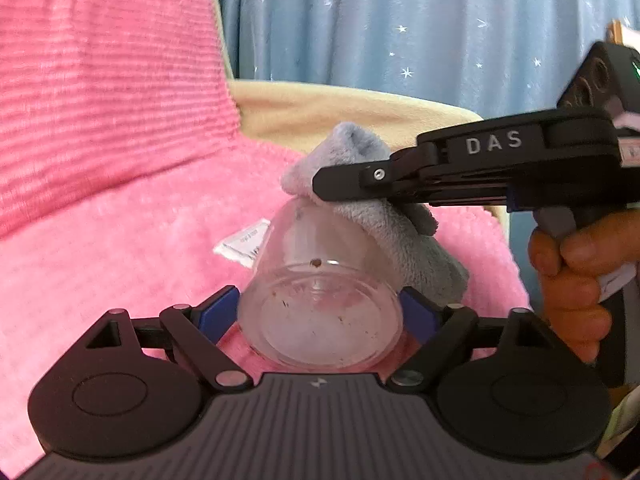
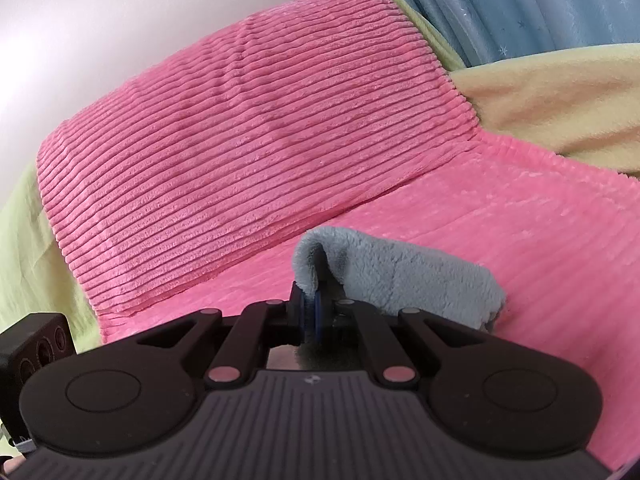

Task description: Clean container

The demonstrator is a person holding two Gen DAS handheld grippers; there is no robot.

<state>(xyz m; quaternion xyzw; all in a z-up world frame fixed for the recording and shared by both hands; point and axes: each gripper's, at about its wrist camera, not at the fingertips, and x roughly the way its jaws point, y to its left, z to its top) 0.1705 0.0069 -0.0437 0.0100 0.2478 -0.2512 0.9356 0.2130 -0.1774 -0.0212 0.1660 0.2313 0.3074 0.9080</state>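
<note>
While I hold the clear glass jar (image 1: 320,300) on its side in my left gripper (image 1: 320,312), its blue pads (image 1: 218,312) pressed against either flank of the base, I look through the thick bottom at brown specks and one darker crumb clinging to the inner wall. My right gripper (image 2: 310,312) is pinched tight on a fold of grey plush cloth (image 2: 396,272), and in the left wrist view it reaches in from the right, with a hand (image 1: 576,280) around its grip, so the cloth drapes over the jar's far end and down its right flank. I judge this to be the wiping step, with the outside being rubbed or the cloth just arriving at the mouth; I cannot see the mouth itself. Next, I think the cloth has to be pushed inside toward that crumb, which calls for a firm hold on the left and a twisting motion on the right. Beneath both tools lies a fluffy pink blanket (image 1: 120,260), with a white care label (image 1: 240,244) showing just left of the jar. Behind it rises a ribbed pink cushion (image 2: 248,152), then a yellowish cover (image 2: 560,100), then a blue star-printed curtain (image 1: 400,20). Nothing blocks the approach.
</note>
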